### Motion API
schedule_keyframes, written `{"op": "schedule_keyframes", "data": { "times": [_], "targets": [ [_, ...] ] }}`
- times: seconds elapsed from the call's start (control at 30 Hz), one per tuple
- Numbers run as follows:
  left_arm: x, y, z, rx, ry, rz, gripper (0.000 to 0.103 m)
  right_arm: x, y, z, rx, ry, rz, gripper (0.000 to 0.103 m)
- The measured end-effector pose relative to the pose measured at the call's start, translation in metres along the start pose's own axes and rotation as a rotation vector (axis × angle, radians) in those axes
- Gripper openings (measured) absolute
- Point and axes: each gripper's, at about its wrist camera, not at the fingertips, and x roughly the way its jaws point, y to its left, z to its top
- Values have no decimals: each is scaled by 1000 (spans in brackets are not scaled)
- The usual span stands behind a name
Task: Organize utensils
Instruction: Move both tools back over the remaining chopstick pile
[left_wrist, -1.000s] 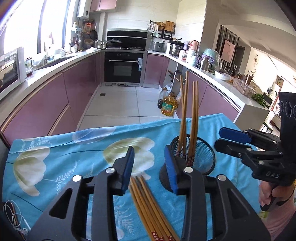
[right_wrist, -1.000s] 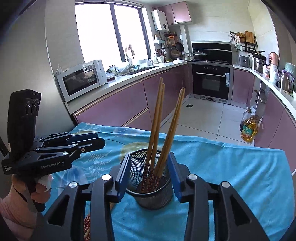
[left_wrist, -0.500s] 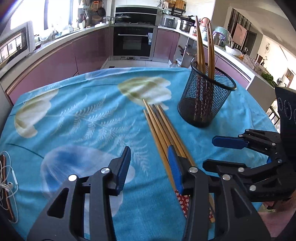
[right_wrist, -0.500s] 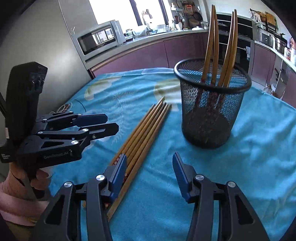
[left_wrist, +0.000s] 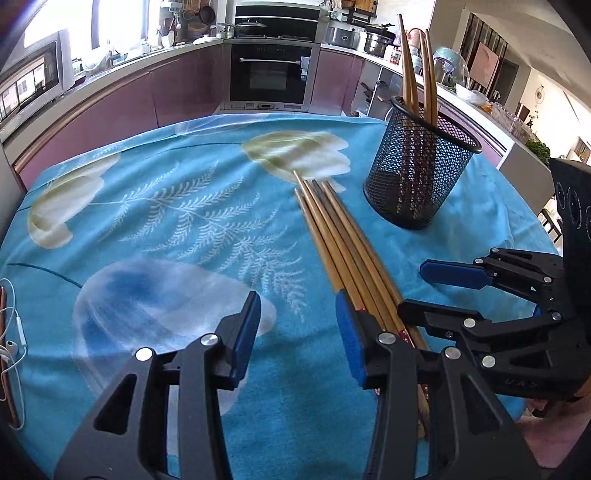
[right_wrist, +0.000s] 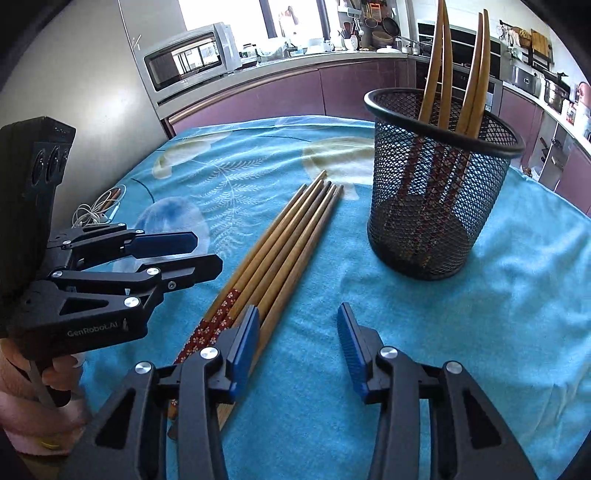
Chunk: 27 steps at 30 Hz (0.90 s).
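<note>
Several wooden chopsticks (left_wrist: 340, 243) (right_wrist: 291, 236) lie in a bundle on the blue flowered cloth (left_wrist: 177, 206), their red patterned ends towards me. A black mesh holder (left_wrist: 417, 177) (right_wrist: 439, 206) stands upright beyond them with several chopsticks in it. My left gripper (left_wrist: 297, 317) (right_wrist: 203, 254) is open over bare cloth, its right finger above the bundle's near end. My right gripper (right_wrist: 298, 332) (left_wrist: 424, 291) hangs low on the bundle's other side. Its jaws are closing on nothing, and its left finger covers the patterned ends.
A white earphone cable (left_wrist: 14, 332) (right_wrist: 96, 210) lies at the cloth's left edge. A hand (right_wrist: 55, 369) holds the left gripper's handle. Behind the table are purple kitchen cabinets, a microwave (right_wrist: 188, 59) and an oven (left_wrist: 269, 74).
Both grippers came down from holder height to just above the cloth and tilted downward. The right one had the holder between its fingers; now it sits at the bundle's near end.
</note>
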Motion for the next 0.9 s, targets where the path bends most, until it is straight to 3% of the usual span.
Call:
{"op": "schedule_keyframes", "data": {
  "times": [0.5,0.77,0.9],
  "targets": [
    [14,-12,8,42,24,-10,44,-4,-12,-1,31,6,-28,34],
    [17,-7,8,42,36,2,41,-2,-11,0,25,6,-23,34],
    [18,-8,7,63,46,29,35,-2,-12,0,21,6,-28,34]
  ]
}}
